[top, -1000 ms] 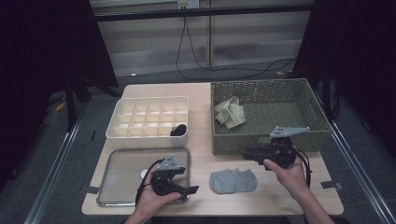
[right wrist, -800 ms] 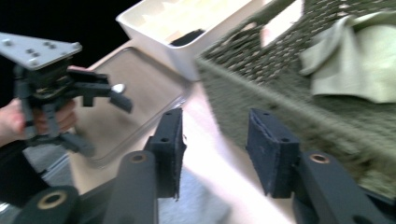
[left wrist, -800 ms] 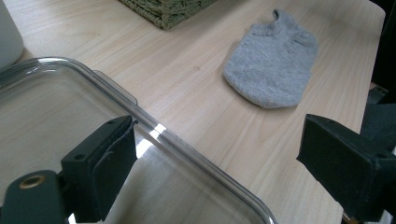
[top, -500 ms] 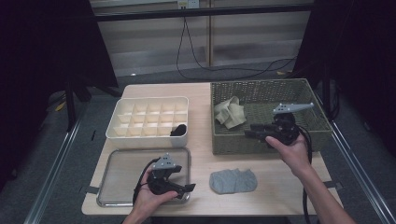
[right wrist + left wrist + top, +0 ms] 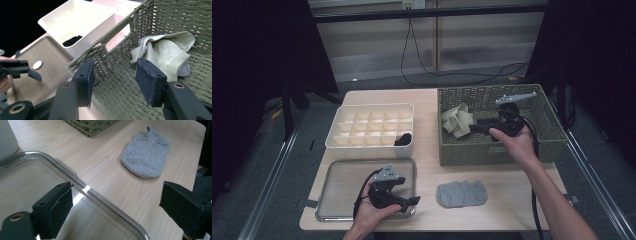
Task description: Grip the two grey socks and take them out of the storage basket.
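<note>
A grey folded sock (image 5: 461, 193) lies on the table in front of the basket, also seen as the grey sock (image 5: 147, 155) in the left gripper view. A crumpled beige cloth (image 5: 457, 120) rests in the left part of the green wicker basket (image 5: 492, 152). My right gripper (image 5: 476, 128) hovers inside the basket, open, its jaws pointing at the beige cloth (image 5: 165, 52) with nothing between them. My left gripper (image 5: 409, 191) is open over the right end of the clear tray (image 5: 337, 182), empty, a short way from the grey sock.
A white divided box (image 5: 371, 127) stands at the back left, with a black item (image 5: 403, 139) in its near right cell. The wicker basket's rim (image 5: 110, 40) rises close in front of the right gripper's jaws. The table's front edge runs just below the tray.
My right gripper has risen from beside the grey sock, crossed the basket's front wall and moved in towards the beige cloth. The left gripper has barely moved.
</note>
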A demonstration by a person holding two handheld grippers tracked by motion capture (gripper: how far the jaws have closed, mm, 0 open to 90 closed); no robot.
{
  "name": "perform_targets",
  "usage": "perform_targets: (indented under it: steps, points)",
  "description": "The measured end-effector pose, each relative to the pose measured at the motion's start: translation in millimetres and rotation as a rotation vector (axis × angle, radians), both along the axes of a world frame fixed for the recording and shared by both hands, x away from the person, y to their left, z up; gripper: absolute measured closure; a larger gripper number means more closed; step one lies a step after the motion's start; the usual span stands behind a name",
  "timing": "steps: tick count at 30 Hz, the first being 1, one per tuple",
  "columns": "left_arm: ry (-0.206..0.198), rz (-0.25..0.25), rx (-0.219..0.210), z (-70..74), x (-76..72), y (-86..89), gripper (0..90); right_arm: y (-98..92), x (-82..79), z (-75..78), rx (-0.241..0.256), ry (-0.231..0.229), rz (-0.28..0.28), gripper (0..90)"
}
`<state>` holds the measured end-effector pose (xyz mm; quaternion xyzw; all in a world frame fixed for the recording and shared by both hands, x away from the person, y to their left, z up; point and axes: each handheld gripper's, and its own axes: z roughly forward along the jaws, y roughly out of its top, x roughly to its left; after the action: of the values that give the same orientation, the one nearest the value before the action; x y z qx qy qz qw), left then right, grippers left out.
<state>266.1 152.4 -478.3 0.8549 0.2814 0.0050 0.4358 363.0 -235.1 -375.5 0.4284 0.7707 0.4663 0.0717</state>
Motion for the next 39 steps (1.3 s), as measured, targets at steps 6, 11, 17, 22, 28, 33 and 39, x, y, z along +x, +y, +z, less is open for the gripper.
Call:
perform_targets:
  steps: [6,11,17,22,28,33,39]
  points:
    - [-0.004,0.005,0.002,0.1,0.0,1.0,10.9,9.3,24.4,-2.0,-0.021,0.017,0.006,49.7]
    - [-0.002,0.008,0.002,0.4,0.3,2.6,10.9,12.4,52.3,-2.9,-0.044,0.05,-0.005,51.6]
    - [-0.003,0.012,-0.004,0.6,0.7,3.4,10.9,23.5,76.4,-13.2,-0.1,0.097,-0.003,53.3]
    - [-0.002,0.014,-0.007,0.4,1.2,4.2,10.9,30.8,89.9,-20.1,-0.117,0.13,0.0,53.9]
    - [-0.005,0.011,-0.004,0.6,1.7,5.4,10.9,40.8,105.5,-31.1,-0.145,0.154,-0.007,52.2]
    - [0.0,0.009,0.0,0.0,2.3,5.5,10.9,46.9,115.6,-39.8,-0.169,0.188,-0.008,53.1]
    - [-0.001,0.006,0.002,-0.7,2.8,4.3,10.8,49.1,122.9,-45.0,-0.176,0.201,-0.005,57.4]
